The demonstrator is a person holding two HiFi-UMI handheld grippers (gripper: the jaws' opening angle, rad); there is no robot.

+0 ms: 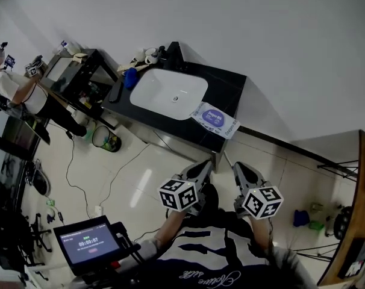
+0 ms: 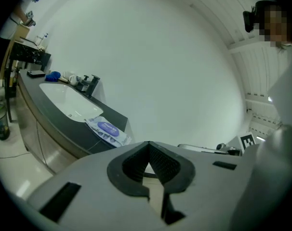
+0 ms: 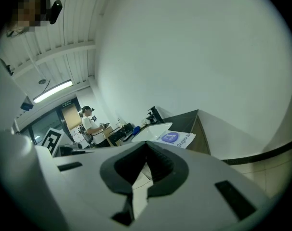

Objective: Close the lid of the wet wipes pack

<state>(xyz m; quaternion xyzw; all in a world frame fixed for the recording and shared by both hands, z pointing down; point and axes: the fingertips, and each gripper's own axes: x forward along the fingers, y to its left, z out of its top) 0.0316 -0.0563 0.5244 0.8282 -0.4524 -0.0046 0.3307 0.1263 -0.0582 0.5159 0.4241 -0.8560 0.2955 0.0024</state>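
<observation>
The wet wipes pack (image 1: pixel 214 119) is white with a purple oval label. It lies flat on the black counter (image 1: pixel 232 84), at the right of the sink and near the counter's front edge. It also shows in the left gripper view as the pack (image 2: pixel 107 130) and in the right gripper view as the pack (image 3: pixel 175 138). I cannot tell how its lid stands. My left gripper (image 1: pixel 206 165) and right gripper (image 1: pixel 237 168) hang over the floor, close to my body and well short of the counter. Both are shut on nothing, as the left gripper (image 2: pixel 148 146) and right gripper (image 3: pixel 146 146) show in their own views.
A white sink basin (image 1: pixel 168 93) is set in the counter, with a dark faucet (image 1: pixel 171 52) and a blue object (image 1: pixel 130 77) behind it. A waste bin (image 1: pixel 104 138) and cables lie on the floor at left. A person (image 1: pixel 14 88) stands far left. A tablet (image 1: pixel 88 242) is at lower left.
</observation>
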